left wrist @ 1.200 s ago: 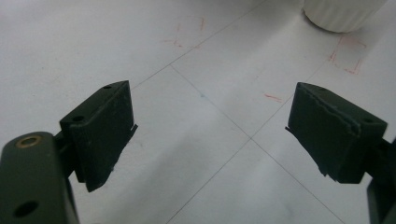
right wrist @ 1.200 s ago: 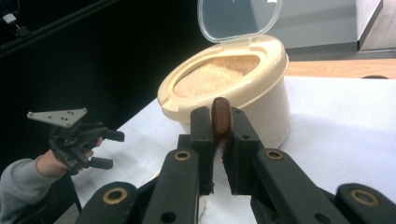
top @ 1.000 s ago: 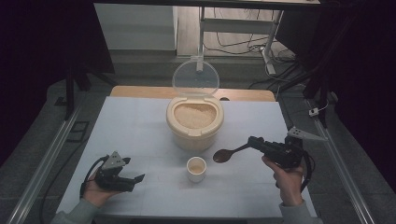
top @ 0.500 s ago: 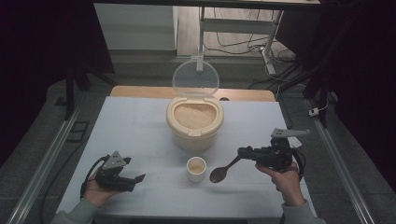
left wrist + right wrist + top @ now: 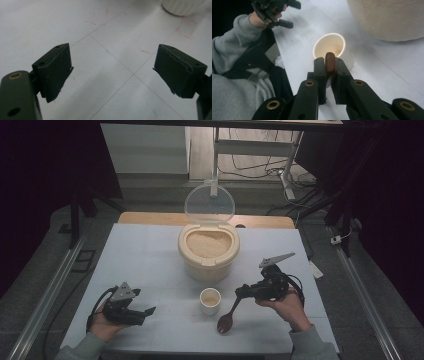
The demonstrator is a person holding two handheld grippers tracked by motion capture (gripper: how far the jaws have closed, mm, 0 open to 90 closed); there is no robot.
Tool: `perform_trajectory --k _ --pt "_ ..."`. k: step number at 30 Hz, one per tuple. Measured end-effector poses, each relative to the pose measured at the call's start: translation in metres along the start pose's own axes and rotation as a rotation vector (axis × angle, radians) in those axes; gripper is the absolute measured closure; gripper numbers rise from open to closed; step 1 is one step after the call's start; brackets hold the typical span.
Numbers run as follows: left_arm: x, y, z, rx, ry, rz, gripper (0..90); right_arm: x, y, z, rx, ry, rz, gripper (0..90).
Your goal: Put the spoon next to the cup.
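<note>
A brown wooden spoon (image 5: 227, 317) hangs from my right gripper (image 5: 241, 294), bowl end down, close to the table just in front of a small white cup (image 5: 210, 300). In the right gripper view the jaws of that gripper (image 5: 329, 61) are shut on the spoon's handle (image 5: 330, 67), with the cup (image 5: 329, 45) right beyond them. Behind the cup stands a cream container (image 5: 208, 251) full of rice, its clear lid (image 5: 209, 202) raised. My left gripper (image 5: 148, 312) rests low at the table's front left, and in its own view that gripper (image 5: 112, 72) is open over bare table.
The white table surface (image 5: 145, 255) carries faint grid lines and red marks. The cup's base (image 5: 181, 6) shows at the top right of the left gripper view. A grey sleeve (image 5: 234, 50) and the other gripper (image 5: 274, 10) show in the right gripper view. Metal rails (image 5: 50, 290) run alongside the table.
My right gripper came toward the table's front and lower. The spoon swung from pointing left beside the cup to hanging with its bowl near the table. The left gripper kept still.
</note>
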State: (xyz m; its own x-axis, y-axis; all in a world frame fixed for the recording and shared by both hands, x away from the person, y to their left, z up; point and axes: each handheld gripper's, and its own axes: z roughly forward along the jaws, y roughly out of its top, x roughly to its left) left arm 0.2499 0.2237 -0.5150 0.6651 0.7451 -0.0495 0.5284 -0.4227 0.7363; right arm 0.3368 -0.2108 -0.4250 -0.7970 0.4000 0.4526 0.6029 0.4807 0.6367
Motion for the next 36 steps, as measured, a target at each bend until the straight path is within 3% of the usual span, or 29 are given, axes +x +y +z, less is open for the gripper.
perform_trajectory --k 7,13,20,30,36 --pt "0.000 0.000 0.000 0.001 0.001 0.001 14.5 -0.011 0.008 0.018 0.033 0.006 0.026 80.8" --pt "0.000 0.000 0.001 0.003 0.001 0.004 14.5 -0.024 0.005 0.025 -0.003 -0.105 0.019 72.9" --pt "-0.001 0.000 0.001 0.004 0.002 0.007 14.5 -0.034 -0.006 0.039 -0.047 -0.255 -0.056 60.7" --pt "-0.001 0.000 0.002 0.012 0.000 0.010 14.5 -0.054 -0.016 0.059 -0.023 -0.345 -0.040 48.3" --pt "-0.001 0.000 0.002 0.015 0.000 0.010 14.4 -0.056 -0.016 0.070 -0.005 -0.408 -0.056 43.4"
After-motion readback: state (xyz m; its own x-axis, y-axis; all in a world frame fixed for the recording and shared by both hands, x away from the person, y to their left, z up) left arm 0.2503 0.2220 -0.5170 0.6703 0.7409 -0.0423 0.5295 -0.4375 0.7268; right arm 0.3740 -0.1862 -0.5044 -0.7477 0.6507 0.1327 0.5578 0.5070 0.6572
